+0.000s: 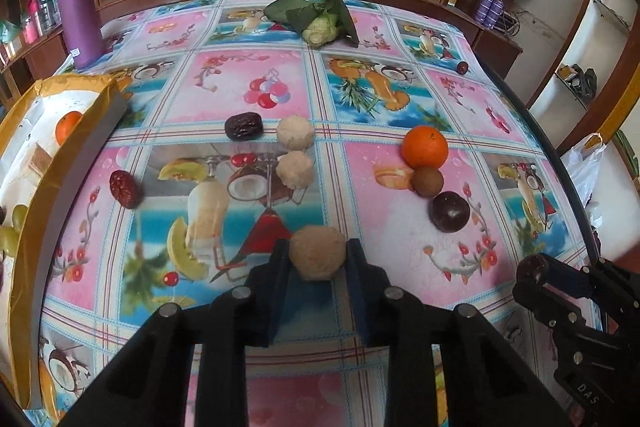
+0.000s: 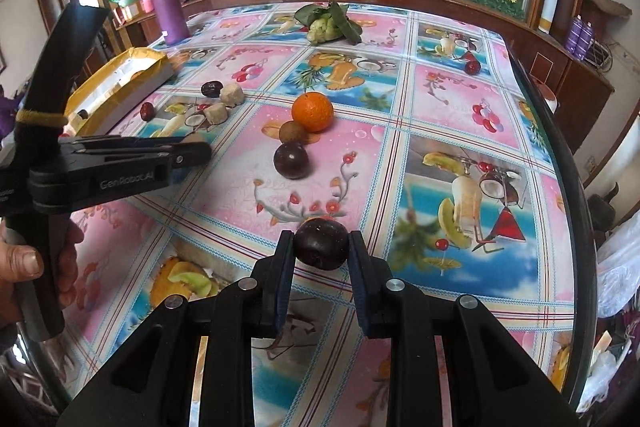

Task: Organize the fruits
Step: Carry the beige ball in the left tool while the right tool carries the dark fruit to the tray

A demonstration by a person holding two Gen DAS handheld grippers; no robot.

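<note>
My left gripper [image 1: 317, 255] is shut on a beige round fruit [image 1: 317, 253] just above the table. Two pale round fruits [image 1: 295, 133] [image 1: 295, 169] and two dark red dates [image 1: 243, 125] [image 1: 125, 189] lie ahead of it. An orange [image 1: 425, 146], a brown kiwi-like fruit [image 1: 427, 181] and a dark purple fruit [image 1: 450, 211] sit in a row to the right. My right gripper [image 2: 321, 246] is shut on a dark plum [image 2: 321, 244]. The left gripper also shows in the right wrist view [image 2: 192, 151], at the left.
A gold-edged box [image 1: 36, 163] with an orange and grapes stands at the left. A leafy vegetable [image 1: 320, 19] and a purple bottle [image 1: 78, 7] stand at the back. A small dark fruit [image 1: 462, 67] lies at the far right. The table edge [image 2: 560, 155] curves on the right.
</note>
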